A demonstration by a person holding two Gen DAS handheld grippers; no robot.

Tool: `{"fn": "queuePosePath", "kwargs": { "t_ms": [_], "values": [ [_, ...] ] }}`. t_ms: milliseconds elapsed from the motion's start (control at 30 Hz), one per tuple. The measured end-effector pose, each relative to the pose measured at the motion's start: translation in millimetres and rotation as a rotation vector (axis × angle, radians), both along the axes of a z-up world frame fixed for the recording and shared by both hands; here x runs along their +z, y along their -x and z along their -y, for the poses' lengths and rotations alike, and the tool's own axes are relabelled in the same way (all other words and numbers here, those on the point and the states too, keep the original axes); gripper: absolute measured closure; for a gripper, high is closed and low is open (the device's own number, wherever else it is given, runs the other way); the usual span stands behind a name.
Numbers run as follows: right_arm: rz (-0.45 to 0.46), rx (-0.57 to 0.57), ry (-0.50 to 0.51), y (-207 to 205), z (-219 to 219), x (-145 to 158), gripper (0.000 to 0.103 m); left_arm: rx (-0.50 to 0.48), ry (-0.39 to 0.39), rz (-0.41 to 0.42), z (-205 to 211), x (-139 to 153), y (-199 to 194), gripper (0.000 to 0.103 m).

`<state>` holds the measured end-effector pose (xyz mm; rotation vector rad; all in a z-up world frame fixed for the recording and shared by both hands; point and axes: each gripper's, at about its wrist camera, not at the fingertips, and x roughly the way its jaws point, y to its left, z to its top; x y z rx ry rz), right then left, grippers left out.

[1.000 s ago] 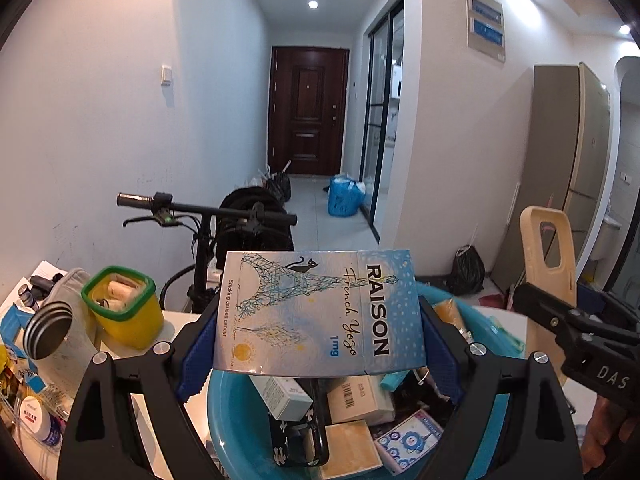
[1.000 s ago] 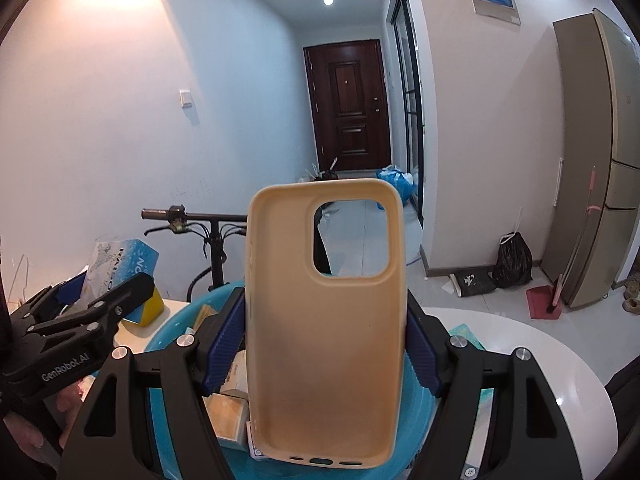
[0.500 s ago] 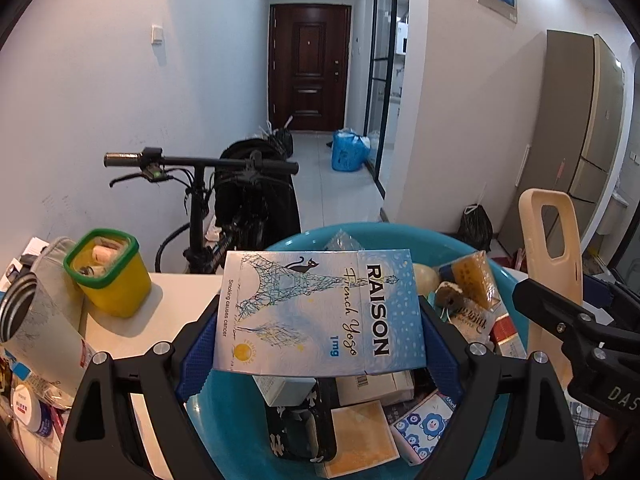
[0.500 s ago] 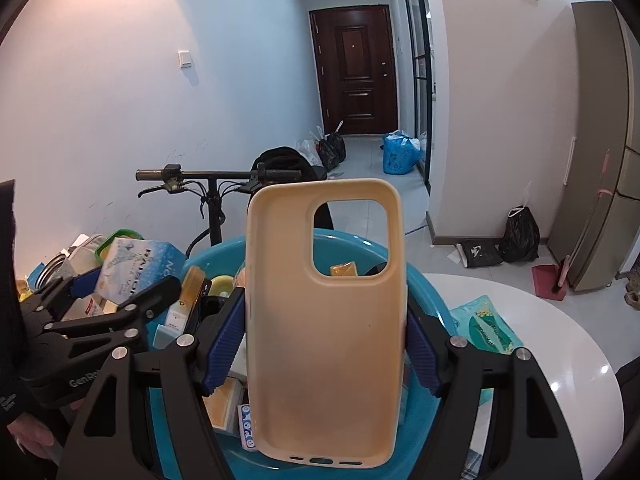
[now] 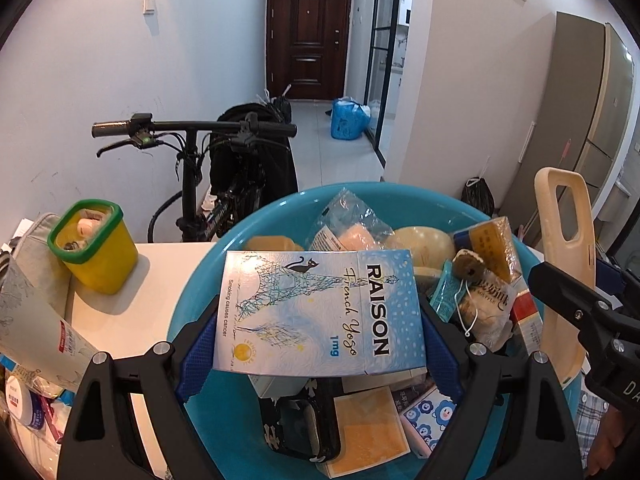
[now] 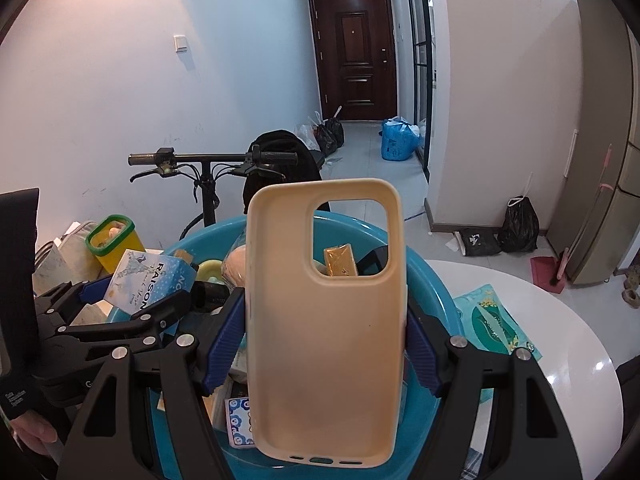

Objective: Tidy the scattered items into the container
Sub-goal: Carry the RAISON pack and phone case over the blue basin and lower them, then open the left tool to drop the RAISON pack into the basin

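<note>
The left claw (image 5: pixel 318 354) grips a blue box (image 5: pixel 318 312) and the right claw (image 6: pixel 324 354) a beige phone case (image 6: pixel 322 320), both above the basin (image 5: pixel 188 304) at lower centre.

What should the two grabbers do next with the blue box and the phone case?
Probably open and let go. The left gripper holds the pale blue RAISON cardboard box and the right gripper holds the cream rubbery phone case, both right over the round teal plastic basin, which is already full of small items, so the drop looks short.
</note>
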<state>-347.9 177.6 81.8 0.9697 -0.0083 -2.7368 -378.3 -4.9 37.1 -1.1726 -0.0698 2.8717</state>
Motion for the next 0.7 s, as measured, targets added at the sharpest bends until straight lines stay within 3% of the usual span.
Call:
{"fn": "queuePosePath", "kwargs": {
  "t_ms": [500, 700],
  "values": [
    [0.018, -0.027, 0.008, 9.3, -11.2, -2.0, 0.031, 0.019, -0.034, 0.041, 5.4, -6.0, 4.6, 0.012],
    [0.015, -0.042, 0.021, 11.1, -17.4, 0.9, 0.031, 0.017, -0.012, -0.023, 4.2, 2.3, -2.0, 0.01]
  ]
}}
